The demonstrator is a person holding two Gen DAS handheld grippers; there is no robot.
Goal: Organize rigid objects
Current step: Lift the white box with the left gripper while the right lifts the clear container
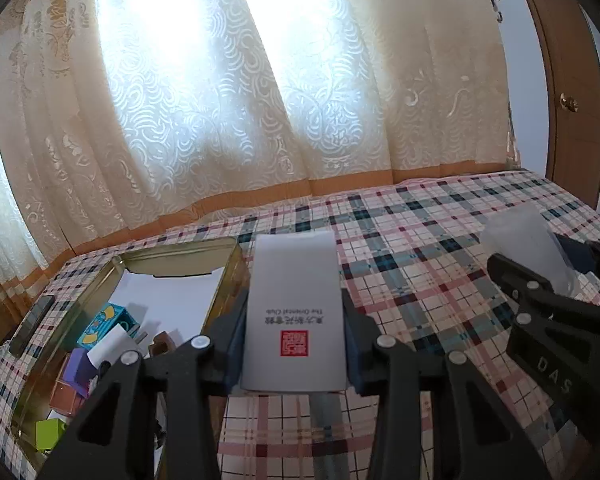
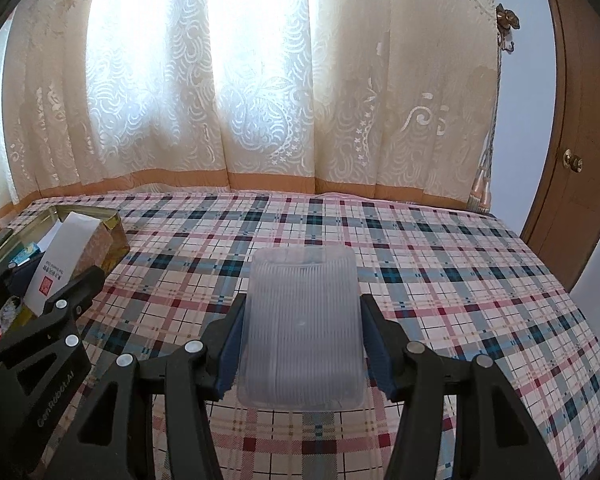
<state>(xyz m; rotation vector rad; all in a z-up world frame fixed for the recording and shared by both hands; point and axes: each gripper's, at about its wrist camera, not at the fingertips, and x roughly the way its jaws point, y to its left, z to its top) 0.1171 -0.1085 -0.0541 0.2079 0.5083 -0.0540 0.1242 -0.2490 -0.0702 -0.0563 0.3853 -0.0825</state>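
You were working over the plaid-covered bed (image 2: 420,248), with the gold tin (image 1: 232,264) lying open at its left side, already holding several small boxes (image 1: 100,320). That put you mid-sort: two items were in hand and neither was stowed yet.

Your left gripper (image 1: 294,344) had its jaws closed against the two long sides of the white carton (image 1: 294,304), the one with the red seal, held up off the cloth just right of the tin's near wall. Your right gripper (image 2: 302,340) was clamped the same way on the ribbed clear plastic case (image 2: 302,320), raised over the middle of the bed and well apart from the tin.

By my reading, your next move called for swinging the carton left over the tin's rim, lowering it into the bare white patch of floor, then releasing it. The case needed a longer carry across.
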